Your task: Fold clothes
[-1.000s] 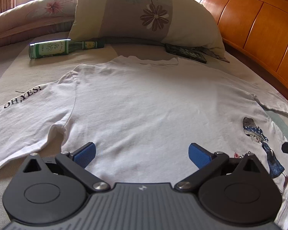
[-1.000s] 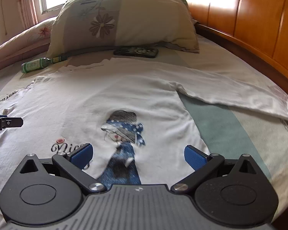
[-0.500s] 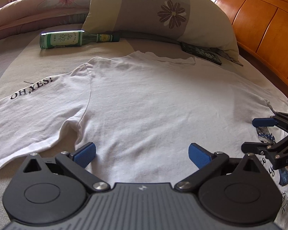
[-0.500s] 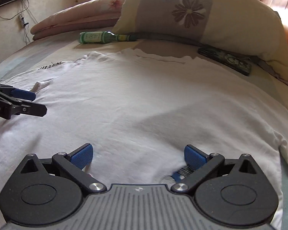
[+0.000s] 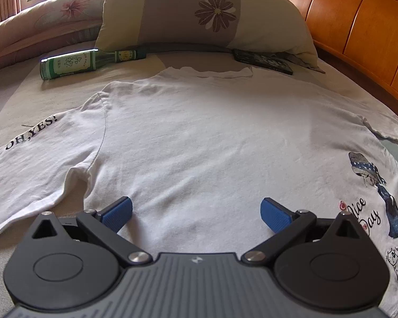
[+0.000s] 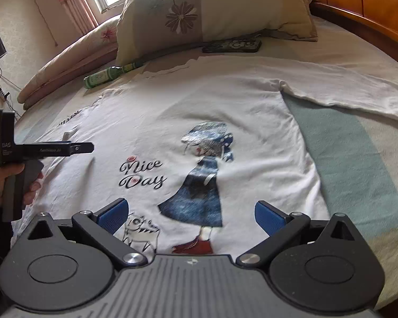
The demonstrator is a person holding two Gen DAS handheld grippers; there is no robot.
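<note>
Fingers spread wide — both grippers low over flat T-shirt.

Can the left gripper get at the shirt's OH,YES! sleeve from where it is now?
Probably yes: the left gripper is open, and the sleeve lies flat, uncovered, on its left.

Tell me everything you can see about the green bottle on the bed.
The green bottle looks like glass, with a green-and-white printed label and a yellowish label at its neck. It lies on its side on the bed sheet, neck pointing toward the flowered pillow, beyond the white T-shirt and apart from it. No tool touches it.
</note>
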